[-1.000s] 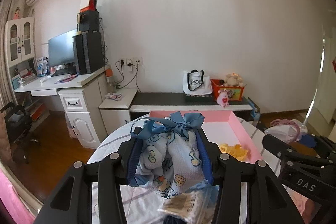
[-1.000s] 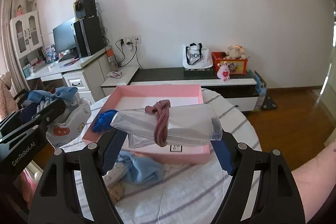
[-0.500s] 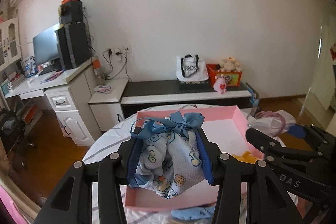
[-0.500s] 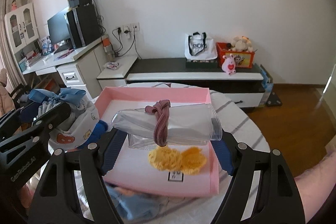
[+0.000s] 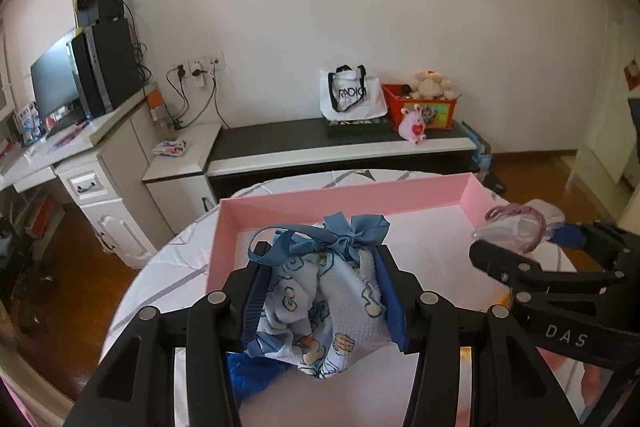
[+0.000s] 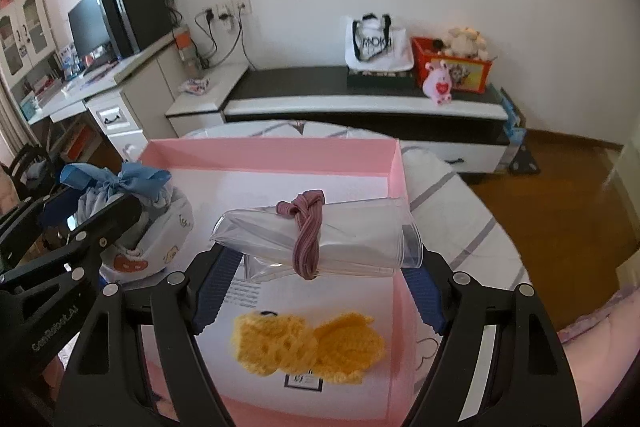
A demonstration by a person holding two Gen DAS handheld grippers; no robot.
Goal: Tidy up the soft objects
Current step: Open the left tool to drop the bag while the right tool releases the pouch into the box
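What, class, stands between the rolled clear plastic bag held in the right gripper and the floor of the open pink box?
The rolled clear plastic bag hangs above the open pink box. A yellow crocheted piece lies on the floor under the nearer part; the floor farther back looks bare.

Home rm, desk w/ monitor (image 5: 54, 83), plush toys (image 5: 433, 85), TV bench (image 5: 340, 143)

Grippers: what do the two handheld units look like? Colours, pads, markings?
Both are matte black plastic two-finger units with silver screw heads on the linkage arms and ribbed blue pads inside the fingers. The left gripper reads "GenRobot.AI" in white on its side, the right gripper "DAS". No cables show. A pale pink sleeve shows at the right wrist.
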